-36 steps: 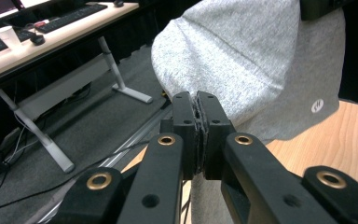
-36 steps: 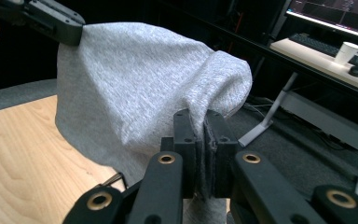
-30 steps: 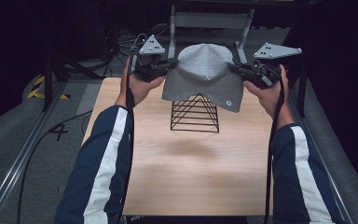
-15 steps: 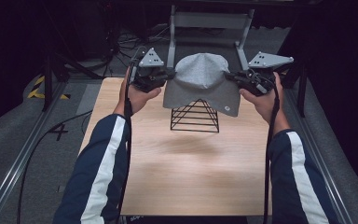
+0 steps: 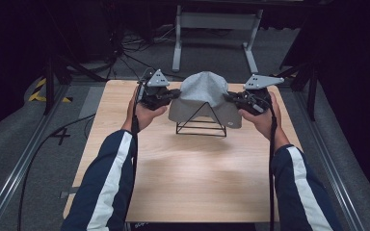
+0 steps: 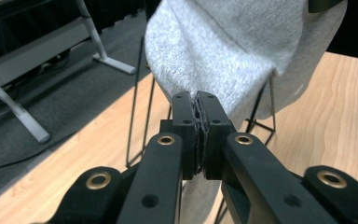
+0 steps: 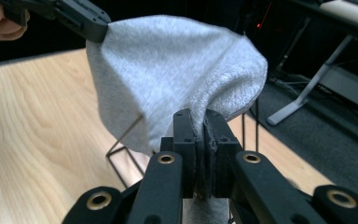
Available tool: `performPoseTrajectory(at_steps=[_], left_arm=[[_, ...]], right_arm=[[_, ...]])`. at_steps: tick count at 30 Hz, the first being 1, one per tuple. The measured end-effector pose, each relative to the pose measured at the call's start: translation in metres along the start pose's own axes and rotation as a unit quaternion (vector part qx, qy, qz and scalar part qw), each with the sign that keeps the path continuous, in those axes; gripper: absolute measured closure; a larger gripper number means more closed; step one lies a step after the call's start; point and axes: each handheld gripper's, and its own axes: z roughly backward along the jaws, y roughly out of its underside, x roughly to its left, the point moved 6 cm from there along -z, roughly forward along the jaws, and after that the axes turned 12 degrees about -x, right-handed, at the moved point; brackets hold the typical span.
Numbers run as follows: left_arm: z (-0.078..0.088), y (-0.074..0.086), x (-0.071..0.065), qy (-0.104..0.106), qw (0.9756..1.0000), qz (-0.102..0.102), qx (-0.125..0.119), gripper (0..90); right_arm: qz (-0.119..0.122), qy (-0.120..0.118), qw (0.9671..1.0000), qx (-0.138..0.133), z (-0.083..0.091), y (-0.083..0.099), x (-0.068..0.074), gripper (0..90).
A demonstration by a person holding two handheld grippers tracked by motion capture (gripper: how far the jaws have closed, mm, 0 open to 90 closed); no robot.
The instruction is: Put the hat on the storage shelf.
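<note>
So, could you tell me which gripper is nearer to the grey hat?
Neither: both grip it. The left gripper is shut on the grey hat at its left edge, the right gripper on its right edge, over the wire stand.

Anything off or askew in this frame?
Nothing stands out. The grey cap sits draped over the black wire stand, each hand-held gripper, left and right, clamped on its edge. The stand stands upright on the wooden table.
</note>
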Motion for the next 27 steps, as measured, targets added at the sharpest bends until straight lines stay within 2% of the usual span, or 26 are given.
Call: performPoseTrajectory(at_steps=[5,6,8,9,13,16,20,23,26,27], left_arm=[[-0.006,0.013,-0.003,0.002,0.9999,0.008,0.007,87.3],[-0.007,0.016,-0.003,0.004,0.9999,-0.001,0.014,87.3],[-0.011,0.022,-0.005,0.002,0.9998,0.002,0.018,87.3],[-0.012,0.026,-0.006,0.004,0.9996,-0.001,0.029,87.3],[-0.019,0.037,-0.009,0.005,0.9994,-0.002,0.034,87.3],[-0.021,0.039,-0.011,0.006,0.9995,0.002,0.03,87.3],[-0.007,0.021,-0.012,0.008,0.9999,-0.004,-0.014,87.4],[0.008,0.01,-0.015,0.013,0.9992,-0.023,-0.03,87.4],[0.015,0.012,-0.023,0.019,0.9985,-0.041,-0.031,87.4],[0.015,0.015,-0.026,0.014,0.9981,-0.053,-0.029,87.4]], right_arm=[[-0.004,-0.005,0.9999,0.012,-0.004,0.015,0.004,84.8],[-0.006,-0.005,0.9999,0.015,-0.005,0.019,0.004,84.8],[-0.01,-0.005,0.9997,0.021,-0.007,0.026,0.005,84.8],[-0.011,-0.005,0.9997,0.023,-0.008,0.029,0.005,84.8],[-0.018,-0.005,0.9993,0.034,-0.011,0.042,0.005,84.8],[-0.023,-0.004,0.999,0.037,-0.011,0.05,0.005,84.8],[-0.033,-0.008,0.9993,0.016,-0.002,0.045,0.004,84.8],[-0.023,-0.014,0.9996,0.003,0.009,0.038,0.008,84.8],[-0.013,-0.021,0.9996,-0.011,0.019,0.033,0.012,84.8],[-0.011,-0.024,0.9995,-0.015,0.021,0.033,0.013,84.8]])
